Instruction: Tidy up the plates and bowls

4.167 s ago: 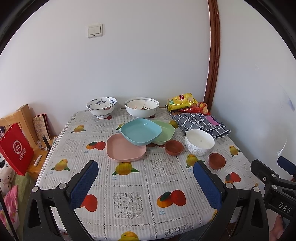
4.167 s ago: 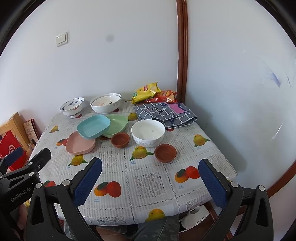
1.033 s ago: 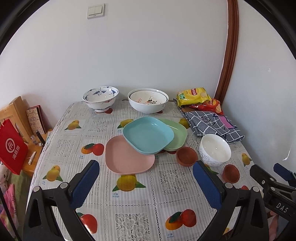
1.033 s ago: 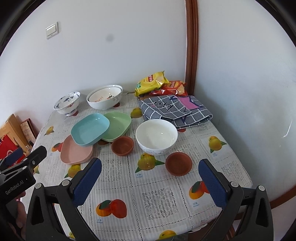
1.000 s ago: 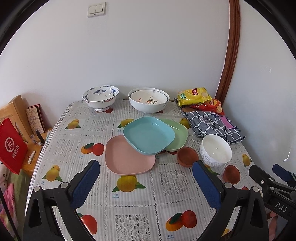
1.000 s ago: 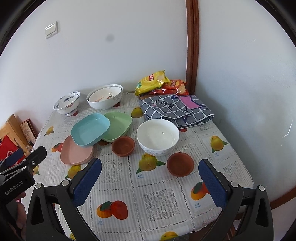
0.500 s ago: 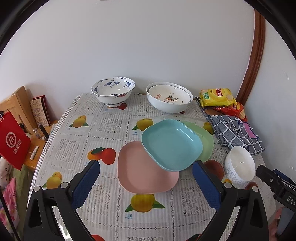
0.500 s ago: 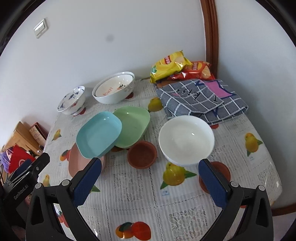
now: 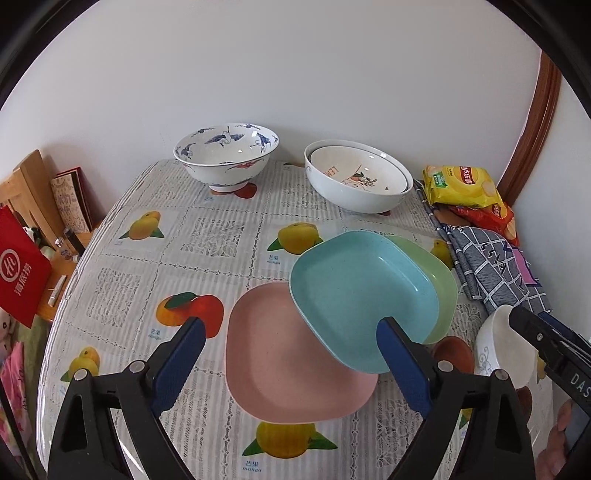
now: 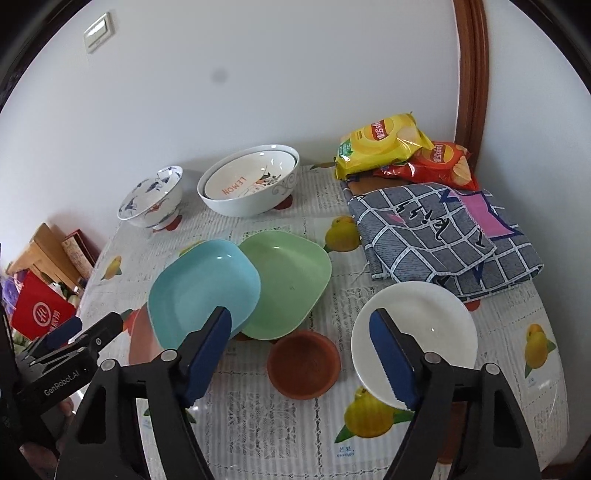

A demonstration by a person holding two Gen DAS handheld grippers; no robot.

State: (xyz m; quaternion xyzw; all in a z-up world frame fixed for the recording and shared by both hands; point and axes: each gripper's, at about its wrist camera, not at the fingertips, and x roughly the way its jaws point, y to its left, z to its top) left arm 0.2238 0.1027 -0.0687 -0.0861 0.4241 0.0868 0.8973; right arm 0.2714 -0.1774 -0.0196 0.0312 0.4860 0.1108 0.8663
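From your left wrist camera you get things the right one hides or cuts off: the red bag (image 9: 20,266) and wooden rack (image 9: 35,188) off the table's left edge, and nearly the whole pink plate (image 9: 291,354). The crane bowl (image 9: 226,158) and lemon bowl (image 9: 356,181) stand along the wall, the chip bags (image 9: 461,184) at the far right. Your right wrist camera shows only a sliver of the pink plate (image 10: 138,338), but gives you the wall switch (image 10: 96,32), the whole checked cloth (image 10: 439,236), the brown dish (image 10: 303,364) and the full white bowl (image 10: 415,332).

Your left gripper (image 9: 291,363) hangs over the pink plate, jaws closing with nothing clamped; the plate lies below and between the pads. The blue plate (image 9: 360,299) rests tilted, its near edge overlapping the pink plate and its far side on the green plate (image 9: 439,284); your right-hand pad sits in front of its near corner.

Your right gripper (image 10: 301,354) is also closing and grips nothing. The brown dish lies on the tablecloth (image 10: 258,424) between its pads. Its left pad overlaps the blue plate's (image 10: 201,291) near edge in the view, the right pad overlaps the white bowl's left rim; I cannot tell whether either touches. The green plate (image 10: 288,284) lies just beyond the dish.
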